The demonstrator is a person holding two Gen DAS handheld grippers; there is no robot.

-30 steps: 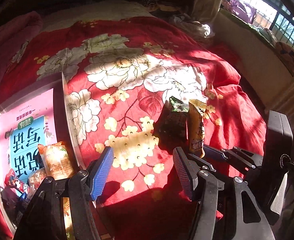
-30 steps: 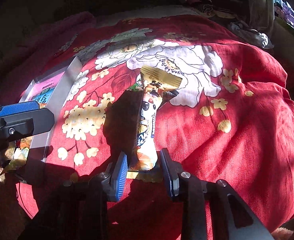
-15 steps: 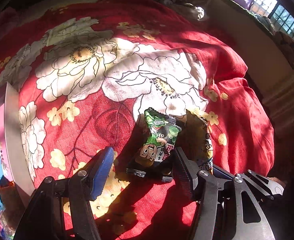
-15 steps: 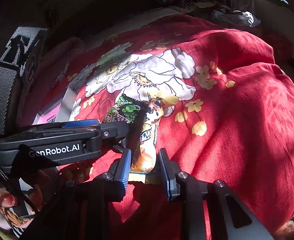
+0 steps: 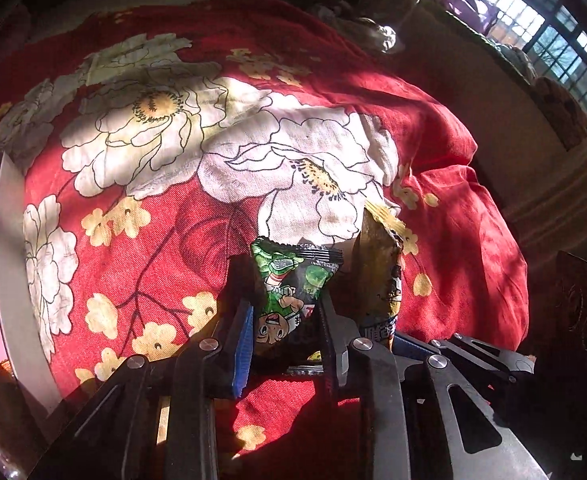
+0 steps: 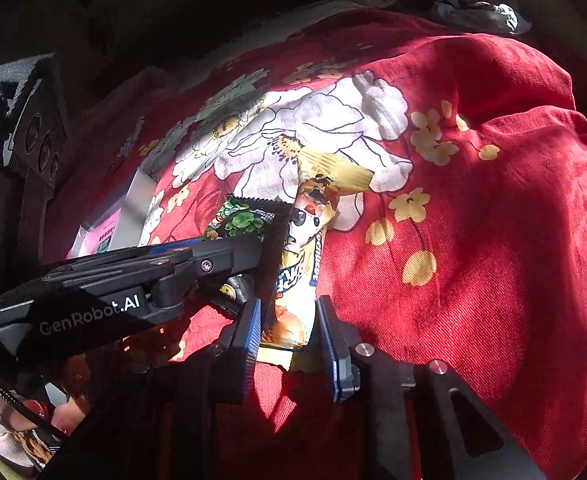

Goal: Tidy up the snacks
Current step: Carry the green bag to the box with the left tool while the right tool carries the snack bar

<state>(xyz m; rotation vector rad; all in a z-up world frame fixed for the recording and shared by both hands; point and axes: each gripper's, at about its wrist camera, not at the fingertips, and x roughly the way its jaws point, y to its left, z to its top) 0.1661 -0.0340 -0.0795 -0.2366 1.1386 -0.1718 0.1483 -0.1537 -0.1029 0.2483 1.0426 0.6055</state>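
Pinching green packet (image 5: 289, 292), left tool (image 5: 283, 332)

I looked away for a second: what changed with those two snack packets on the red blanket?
The left gripper came down over the green packet; its jaws have just been closing, and its pads now press the packet's sides. The right gripper kept its hold on the golden packet. Both packets remain side by side on the floral blanket.
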